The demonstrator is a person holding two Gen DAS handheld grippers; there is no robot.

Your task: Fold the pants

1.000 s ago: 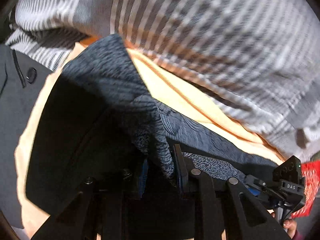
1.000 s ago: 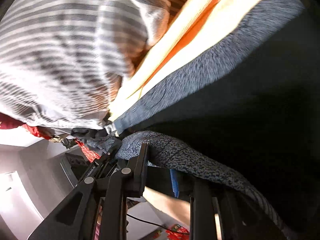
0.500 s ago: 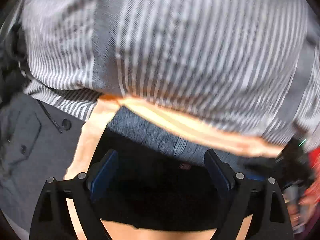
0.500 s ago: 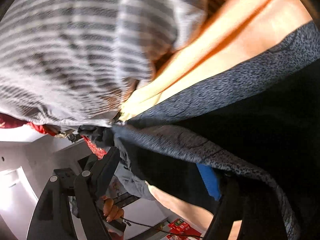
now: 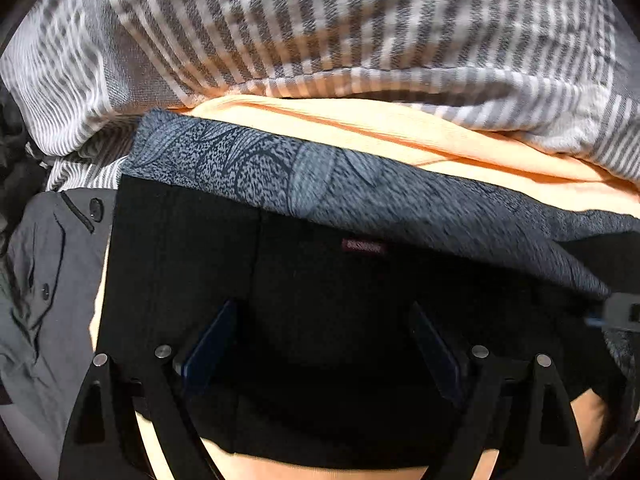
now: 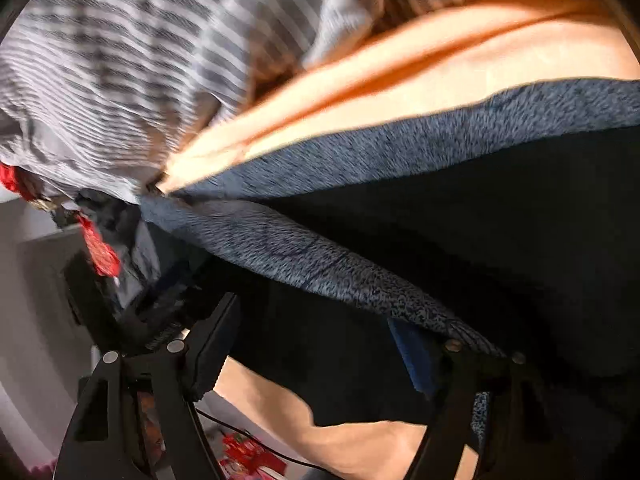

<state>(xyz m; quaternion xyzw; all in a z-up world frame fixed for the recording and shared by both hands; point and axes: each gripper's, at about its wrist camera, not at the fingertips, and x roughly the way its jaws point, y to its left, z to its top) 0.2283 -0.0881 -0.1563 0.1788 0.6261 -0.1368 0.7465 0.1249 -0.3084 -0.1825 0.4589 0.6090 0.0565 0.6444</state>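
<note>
Left wrist view, item one: left claw (image 5: pixel 320 344), fingers spread wide and gripping nothing, hovering just over the black panel of the pants (image 5: pixel 280 280). Judged a release posture, the fabric being left to lie flat on its own.

Item two: pants, lying folded on the bed, showing a dark face with a small red label (image 5: pixel 362 246) and a grey-blue patterned band (image 5: pixel 320 176) running along the far edge of the fold. The band appears to be a turned-over layer, though which part of the garment it is cannot be told.

Item three: peach sheet (image 5: pixel 400 128), carrying the pants and showing beyond their far edge and at the near side.

Item four: striped grey cover (image 5: pixel 320 20), bunching along the far side of the bed. Item five: grey buttoned garment (image 5: pixel 44 280), lying at the left edge, just beside the pants.

Right wrist view, item six: right claw (image 6: pixel 320 344), likewise standing wide; the patterned layer (image 6: pixel 320 264) is draping across its right finger (image 6: pixel 412 352) rather than being pinched. A fold seems just laid; smoothing or a further fold would plausibly be following.
</note>
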